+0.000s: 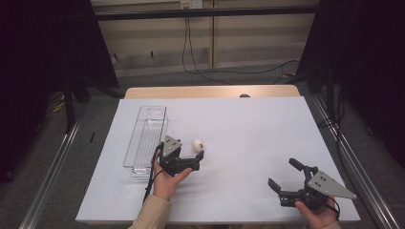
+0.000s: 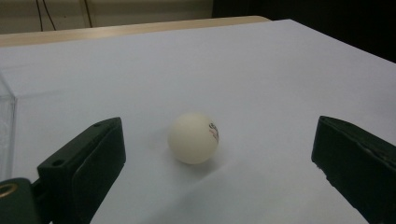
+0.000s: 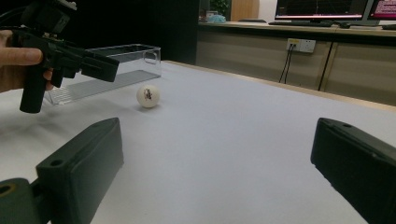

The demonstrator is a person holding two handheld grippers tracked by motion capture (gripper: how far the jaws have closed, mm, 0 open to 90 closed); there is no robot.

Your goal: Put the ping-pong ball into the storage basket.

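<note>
Left tongs (image 1: 197, 153) stand wide apart, low over the white bench (image 1: 248, 129), with the white ball (image 1: 197, 143) resting on the bench just ahead of them and between the lines of their jaws, touched by neither. Just left of the ball lies a clear plastic box (image 1: 145, 138). Right tongs (image 1: 285, 174) are likewise wide and hold nothing, well apart from the ball near the bench's front right.
</note>
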